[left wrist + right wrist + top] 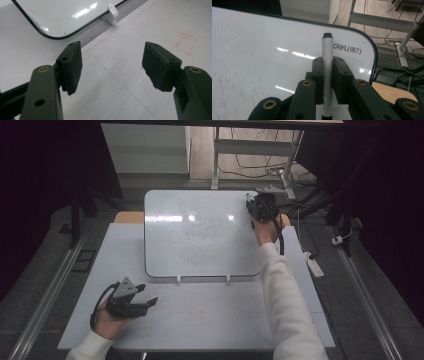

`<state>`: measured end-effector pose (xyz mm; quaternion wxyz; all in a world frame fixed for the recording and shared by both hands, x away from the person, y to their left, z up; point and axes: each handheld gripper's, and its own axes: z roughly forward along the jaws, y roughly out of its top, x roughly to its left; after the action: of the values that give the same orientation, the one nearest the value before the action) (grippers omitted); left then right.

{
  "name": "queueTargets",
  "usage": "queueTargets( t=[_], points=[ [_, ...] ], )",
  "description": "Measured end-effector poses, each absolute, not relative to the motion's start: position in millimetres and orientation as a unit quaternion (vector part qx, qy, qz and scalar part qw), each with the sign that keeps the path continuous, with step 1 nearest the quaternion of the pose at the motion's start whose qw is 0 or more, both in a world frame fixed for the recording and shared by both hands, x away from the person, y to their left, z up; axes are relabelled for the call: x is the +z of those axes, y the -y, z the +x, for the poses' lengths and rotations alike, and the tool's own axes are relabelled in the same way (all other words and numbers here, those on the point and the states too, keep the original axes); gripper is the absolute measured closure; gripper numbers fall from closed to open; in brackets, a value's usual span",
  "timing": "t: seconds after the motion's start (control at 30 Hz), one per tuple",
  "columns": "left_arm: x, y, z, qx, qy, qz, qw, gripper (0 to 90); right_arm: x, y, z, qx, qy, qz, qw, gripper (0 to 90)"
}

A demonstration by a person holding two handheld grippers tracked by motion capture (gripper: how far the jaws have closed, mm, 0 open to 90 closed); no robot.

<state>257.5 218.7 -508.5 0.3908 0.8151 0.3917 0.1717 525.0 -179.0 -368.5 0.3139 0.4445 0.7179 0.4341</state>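
**Holding a marker up to the whiteboard's top corner**

Gripping a white marker between clenched jaws, the right gripper sits at the upper right corner of the whiteboard, close to the printed brand name. The marker stands upright between the pads with its dark end pointing at the board, which suits writing or wiping strokes on that surface. The whiteboard leans back on two small white clips at its lower edge, so its face tilts toward the person and is easy to reach. Faint grey smears cover its middle. The left gripper rests low on the table near the board's lower left corner, jaws spread and empty, likely parked out of the way.
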Motion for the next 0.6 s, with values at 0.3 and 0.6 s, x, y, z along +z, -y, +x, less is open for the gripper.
queueTargets(
  t=[0.3,0.6],
  points=[
    [-508.6,-218.7,257.4,0.17,-0.39,0.816,0.391,35.1,-372.4,175.8,526.9,0.443,-0.716,0.436,0.319,77.5],
    [-508.8,-221.1,257.8,0.169,-0.394,0.812,0.395,35.1,-368.0,180.0,514.7,0.453,-0.722,0.413,0.322,55.2]
  ],
)
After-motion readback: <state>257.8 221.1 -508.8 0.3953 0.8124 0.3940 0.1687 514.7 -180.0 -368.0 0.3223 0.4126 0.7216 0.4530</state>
